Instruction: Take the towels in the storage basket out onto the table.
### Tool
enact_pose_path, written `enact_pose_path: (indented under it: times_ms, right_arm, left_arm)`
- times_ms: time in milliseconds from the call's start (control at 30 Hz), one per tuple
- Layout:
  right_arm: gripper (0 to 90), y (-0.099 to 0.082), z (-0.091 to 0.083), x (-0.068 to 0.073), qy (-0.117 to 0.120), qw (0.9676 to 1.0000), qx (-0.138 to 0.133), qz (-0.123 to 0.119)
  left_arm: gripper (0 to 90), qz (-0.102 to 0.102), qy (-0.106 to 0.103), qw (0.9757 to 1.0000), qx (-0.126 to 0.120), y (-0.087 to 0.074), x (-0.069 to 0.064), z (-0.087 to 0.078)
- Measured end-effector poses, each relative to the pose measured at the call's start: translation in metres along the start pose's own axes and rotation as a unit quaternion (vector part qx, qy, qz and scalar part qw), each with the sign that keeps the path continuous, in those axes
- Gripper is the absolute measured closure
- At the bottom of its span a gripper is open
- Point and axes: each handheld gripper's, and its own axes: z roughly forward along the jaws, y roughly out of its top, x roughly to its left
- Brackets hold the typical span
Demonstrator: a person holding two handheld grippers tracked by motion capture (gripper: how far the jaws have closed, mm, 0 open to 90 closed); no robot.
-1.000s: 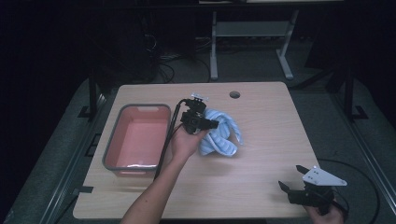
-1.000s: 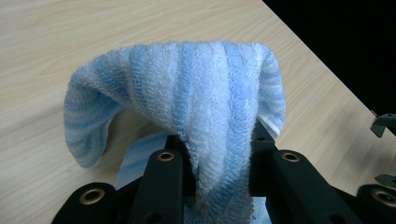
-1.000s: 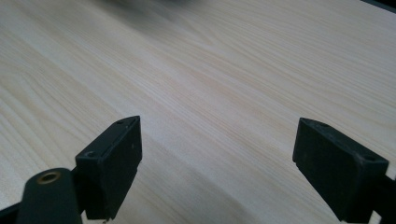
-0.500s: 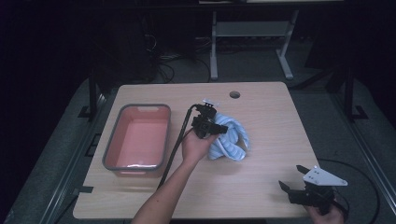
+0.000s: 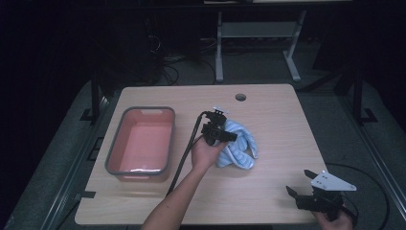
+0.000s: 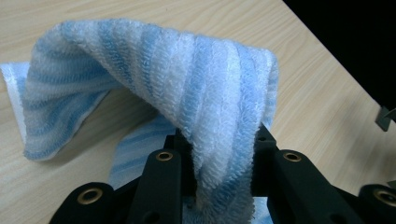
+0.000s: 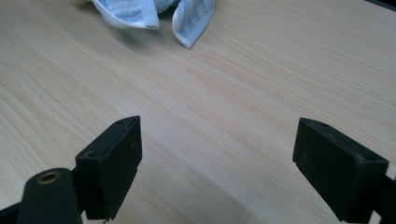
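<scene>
One towel (image 6: 154, 84) fold in left claw (image 6: 219, 154), prob. lifted

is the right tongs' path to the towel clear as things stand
Probably yes: the right tongs stand open over bare table, nothing between them and the striped towel, though the left tongs already grip it.

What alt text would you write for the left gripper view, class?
A blue-and-white striped towel is pinched between the two black jaws of the left claw, its fold arching up and drooping to the left. Part of the towel lies on the wooden table beneath.
</scene>
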Motion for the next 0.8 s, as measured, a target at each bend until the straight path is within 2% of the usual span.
enact_pose_path:
  times_ms: [233, 533, 667, 800]
  right_arm:
    - [15.1, -0.001, -0.001, 0.0, -0.001, 1.0, 0.002, 0.001]
    - [15.1, -0.001, -0.001, 0.001, 0.0, 1.0, 0.001, 0.003]
    - [15.1, -0.001, -0.001, 0.001, -0.001, 1.0, 0.001, 0.002]
    - [15.1, -0.001, -0.001, 0.001, 0.0, 1.0, 0.001, 0.003]
  left_arm:
    - [69.6, 0.01, 0.003, 0.9999, 0.009, -0.001, -0.005, 0.008]
    - [64.1, -0.003, -0.002, 0.9999, 0.01, -0.006, -0.005, 0.015]
    - [61.9, 0.003, 0.0, 0.9999, 0.011, -0.006, -0.006, 0.014]
    - [62.9, 0.0, 0.0, 0.9999, 0.011, -0.006, -0.006, 0.016]
